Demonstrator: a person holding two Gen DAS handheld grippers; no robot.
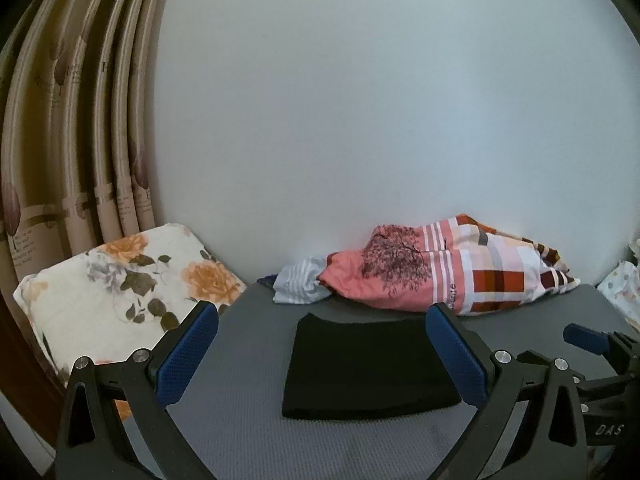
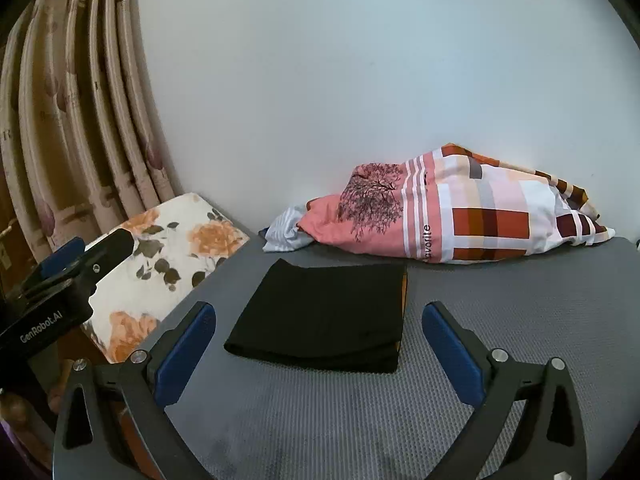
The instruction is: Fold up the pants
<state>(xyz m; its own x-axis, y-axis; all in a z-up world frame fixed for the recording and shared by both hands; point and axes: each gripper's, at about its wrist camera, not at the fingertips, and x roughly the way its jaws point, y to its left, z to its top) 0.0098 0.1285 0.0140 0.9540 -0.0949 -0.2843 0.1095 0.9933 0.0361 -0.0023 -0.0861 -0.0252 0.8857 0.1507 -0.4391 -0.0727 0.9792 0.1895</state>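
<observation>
Black folded fabric pants (image 2: 324, 312) lie compact on grey textured mat (image 2: 500, 300), both grippers' jaws open and empty; careless brushing could probably unfold them.

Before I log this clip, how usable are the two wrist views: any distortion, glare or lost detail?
Left wrist view: strong fisheye bending of the curtain, dark corners, soft even light, the black pants showing almost no fold detail. Right wrist view: same bending, no glare, sharp mat texture, pants still near-featureless black.
</observation>
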